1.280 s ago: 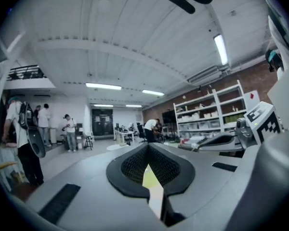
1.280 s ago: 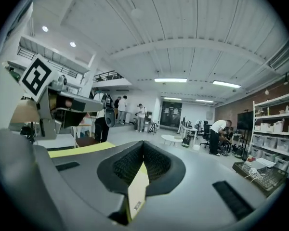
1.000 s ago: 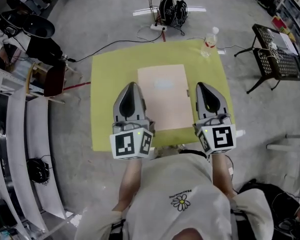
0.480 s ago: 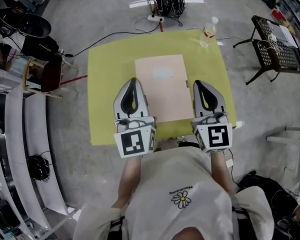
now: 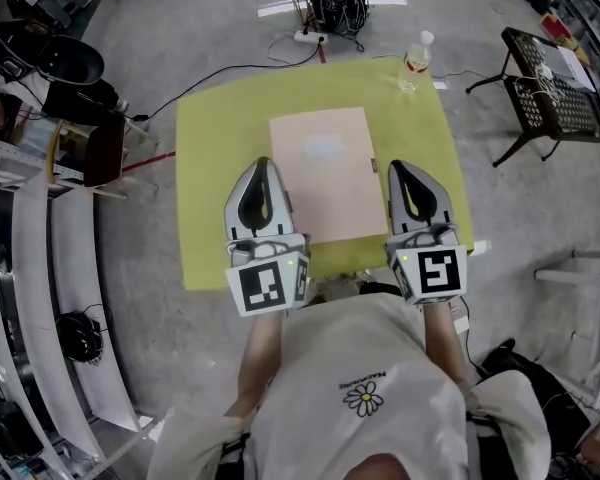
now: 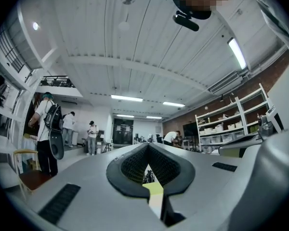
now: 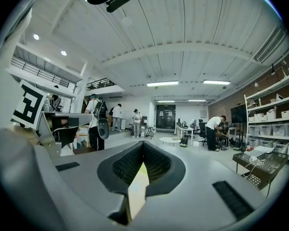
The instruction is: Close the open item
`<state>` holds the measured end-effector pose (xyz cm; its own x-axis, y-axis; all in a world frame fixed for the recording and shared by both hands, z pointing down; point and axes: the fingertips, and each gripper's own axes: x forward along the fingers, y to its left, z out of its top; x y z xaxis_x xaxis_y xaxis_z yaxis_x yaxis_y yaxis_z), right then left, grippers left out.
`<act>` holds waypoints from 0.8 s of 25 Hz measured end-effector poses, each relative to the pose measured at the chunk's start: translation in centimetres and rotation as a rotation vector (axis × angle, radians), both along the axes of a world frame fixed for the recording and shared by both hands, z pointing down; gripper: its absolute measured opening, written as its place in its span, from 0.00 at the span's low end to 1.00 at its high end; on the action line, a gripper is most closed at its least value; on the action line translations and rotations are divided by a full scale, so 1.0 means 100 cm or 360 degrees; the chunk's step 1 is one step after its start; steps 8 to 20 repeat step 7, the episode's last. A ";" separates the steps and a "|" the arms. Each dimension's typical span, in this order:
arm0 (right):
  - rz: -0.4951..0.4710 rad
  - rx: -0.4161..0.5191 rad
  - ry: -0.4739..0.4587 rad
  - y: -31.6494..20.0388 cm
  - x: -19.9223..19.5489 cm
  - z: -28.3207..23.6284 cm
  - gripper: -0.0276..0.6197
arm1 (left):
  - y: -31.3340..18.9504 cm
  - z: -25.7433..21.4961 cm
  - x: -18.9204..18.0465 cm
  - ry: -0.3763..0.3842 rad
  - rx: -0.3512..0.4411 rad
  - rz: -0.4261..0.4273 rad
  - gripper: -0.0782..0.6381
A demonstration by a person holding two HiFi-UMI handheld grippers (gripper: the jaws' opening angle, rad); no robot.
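Observation:
A pale pink flat rectangular item [image 5: 323, 168], like a folder or book, lies shut and flat in the middle of the yellow table [image 5: 215, 168]; a lighter patch shows on its cover. My left gripper [image 5: 261, 164] is by the item's near left edge, jaws shut and empty. My right gripper [image 5: 405, 166] is by the near right edge, also shut with nothing in it. Both point away from me. In the left gripper view the left gripper [image 6: 147, 146] looks level across the room, as does the right gripper [image 7: 143, 143] in its own view; a sliver of yellow shows behind the pads.
A water bottle [image 5: 414, 63] stands at the table's far right corner. A black mesh stand [image 5: 545, 98] is on the right, a wooden chair [image 5: 95, 153] on the left, and a power strip with cables [image 5: 310, 36] on the floor behind. People stand far off [image 7: 97, 121].
The head view has shifted a little, so the table sits slightly higher in the picture. Both grippers keep their places beside the pink item, still shut.

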<state>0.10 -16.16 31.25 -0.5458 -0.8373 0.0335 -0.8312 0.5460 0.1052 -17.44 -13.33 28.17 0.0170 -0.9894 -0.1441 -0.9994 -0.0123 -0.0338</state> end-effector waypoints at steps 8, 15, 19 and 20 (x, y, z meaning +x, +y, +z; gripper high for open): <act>-0.0019 0.0001 -0.0002 0.004 -0.001 0.003 0.06 | 0.002 0.006 0.003 -0.0013 -0.0027 0.0006 0.13; -0.0019 0.0001 -0.0002 0.004 -0.001 0.003 0.06 | 0.002 0.006 0.003 -0.0013 -0.0027 0.0006 0.13; -0.0019 0.0001 -0.0002 0.004 -0.001 0.003 0.06 | 0.002 0.006 0.003 -0.0013 -0.0027 0.0006 0.13; -0.0019 0.0001 -0.0002 0.004 -0.001 0.003 0.06 | 0.002 0.006 0.003 -0.0013 -0.0027 0.0006 0.13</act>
